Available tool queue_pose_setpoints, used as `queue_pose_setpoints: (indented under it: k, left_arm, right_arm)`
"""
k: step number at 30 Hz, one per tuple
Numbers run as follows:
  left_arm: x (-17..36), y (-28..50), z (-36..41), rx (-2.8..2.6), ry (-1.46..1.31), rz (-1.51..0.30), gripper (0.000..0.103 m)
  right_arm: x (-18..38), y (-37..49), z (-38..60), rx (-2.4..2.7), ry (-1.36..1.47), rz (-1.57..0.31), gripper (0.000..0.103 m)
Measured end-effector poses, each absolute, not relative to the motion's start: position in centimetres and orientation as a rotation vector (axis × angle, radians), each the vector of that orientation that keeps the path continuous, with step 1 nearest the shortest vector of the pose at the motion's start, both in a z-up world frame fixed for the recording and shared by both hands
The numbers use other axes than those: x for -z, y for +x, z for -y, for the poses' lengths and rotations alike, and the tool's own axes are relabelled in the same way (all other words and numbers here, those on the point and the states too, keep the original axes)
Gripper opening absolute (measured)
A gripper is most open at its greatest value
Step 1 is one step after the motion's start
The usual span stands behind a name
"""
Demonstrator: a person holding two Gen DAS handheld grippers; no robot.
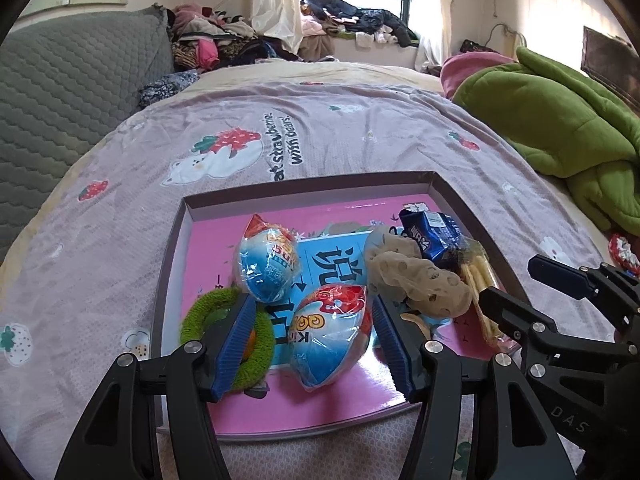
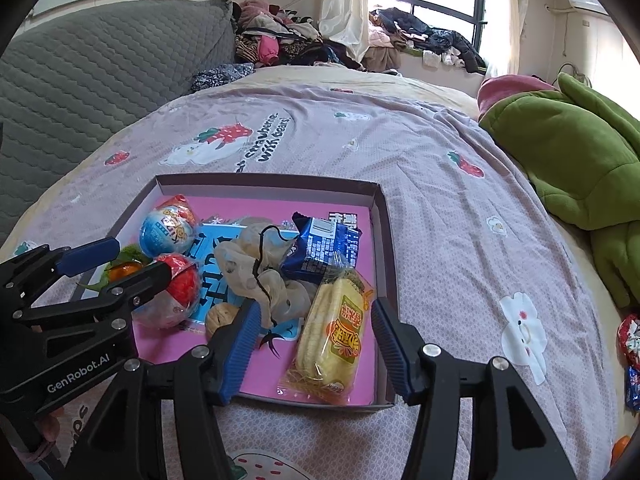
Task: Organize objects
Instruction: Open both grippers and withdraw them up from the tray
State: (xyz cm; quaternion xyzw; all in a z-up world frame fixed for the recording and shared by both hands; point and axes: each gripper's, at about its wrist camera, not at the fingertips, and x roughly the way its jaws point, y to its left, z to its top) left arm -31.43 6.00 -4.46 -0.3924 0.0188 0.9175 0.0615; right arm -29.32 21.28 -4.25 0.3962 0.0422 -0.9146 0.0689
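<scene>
Left hand-held gripper [image 1: 312, 340]: spread wide around the near foil-wrapped toy egg [image 1: 328, 336], which lies between the blue pads on the tray floor; neither pad looks pressed against it, so it is not pinched.
Right hand-held gripper [image 2: 316, 352]: jaws apart, straddling the yellow corn snack packet [image 2: 332, 340]; the left pad stands clear of the packet and the right pad sits just outside the tray wall, so it is released, not held.
Step in hand: by my reading, the corn packet and the near egg have just been placed and both grippers are letting go over the tray.
Tray [image 2: 264, 184]: a shallow cardboard box lid with a pink printed floor, lying on the bed [image 2: 440, 184].
Tray, left side: two wrapped eggs, the far egg [image 1: 268, 264] behind the near one, and a green fuzzy ring [image 1: 200, 312] with something orange inside it, resting partly over the left wall.
Tray, middle: a beige spotted cloth pouch [image 2: 256, 272] with a black cord.
Tray, right side: a blue snack packet [image 2: 324, 248] against the far right, the corn packet in front of it.
Still outside: red and blue wrapped items [image 2: 630, 344] lie at the right edge of the bed, well apart from the tray.
Next move calls for: lifting both grippers clear without dragging the contents, then probably reaching right for the loose items.
</scene>
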Motion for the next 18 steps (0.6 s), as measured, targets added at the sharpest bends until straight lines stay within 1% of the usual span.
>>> queue_pose_setpoints:
  k: [9, 18]
  left_arm:
    - [3.3, -30.8, -6.0, -2.801, -1.182, -0.059, 0.063]
    - [1.2, -29.7, -5.5, -2.831, -1.149, -0.049, 0.063]
  right_arm:
    - [2.7, -28.6, -21.8, 2.775, 1.154, -0.074, 0.057]
    - [0.4, -27.2, -21.3, 2.782, 1.084, -0.067, 0.057]
